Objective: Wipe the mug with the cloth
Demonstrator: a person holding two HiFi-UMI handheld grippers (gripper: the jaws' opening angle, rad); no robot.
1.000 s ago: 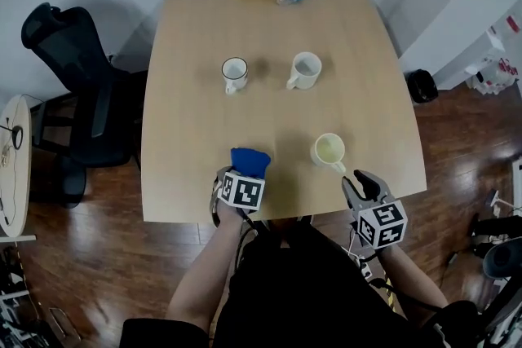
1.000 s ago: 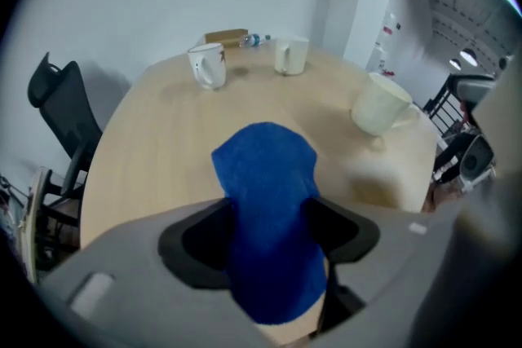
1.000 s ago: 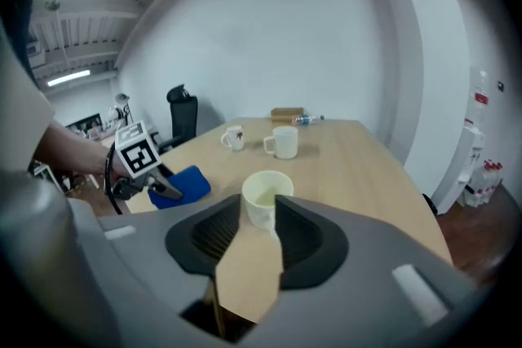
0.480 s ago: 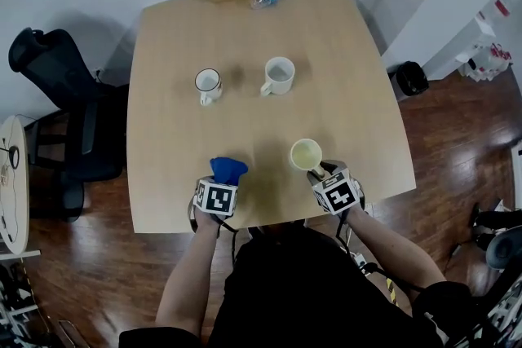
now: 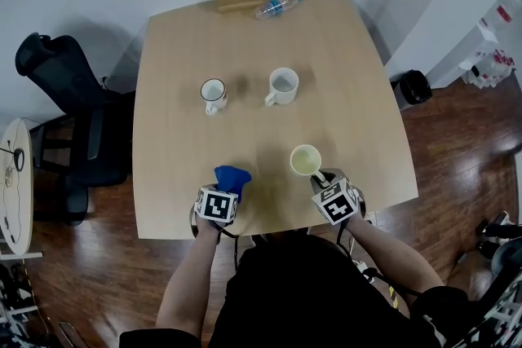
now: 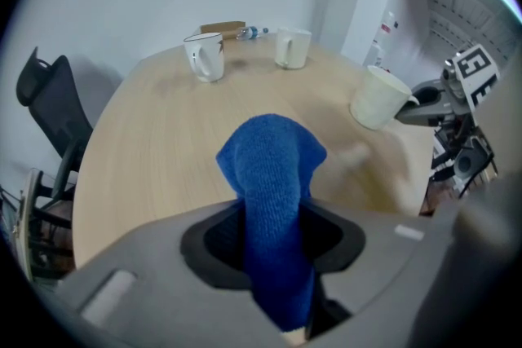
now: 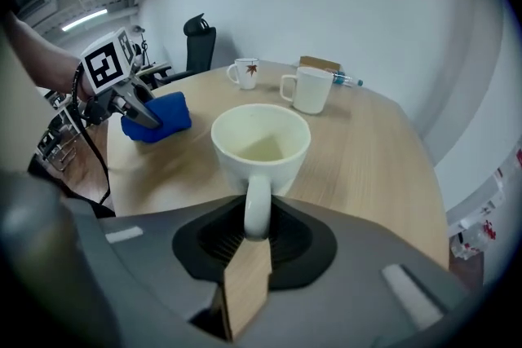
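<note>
On the table (image 5: 342, 94), right fingers (image 7: 214, 239) just closed on mug (image 7: 261, 138) handle.

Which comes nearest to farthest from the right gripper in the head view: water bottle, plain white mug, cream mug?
1. The cream mug, right at the right gripper, whose jaws have just been closing on its handle.
2. The white mug, farther up, mid-table.
3. The water bottle, at the far edge.
</note>
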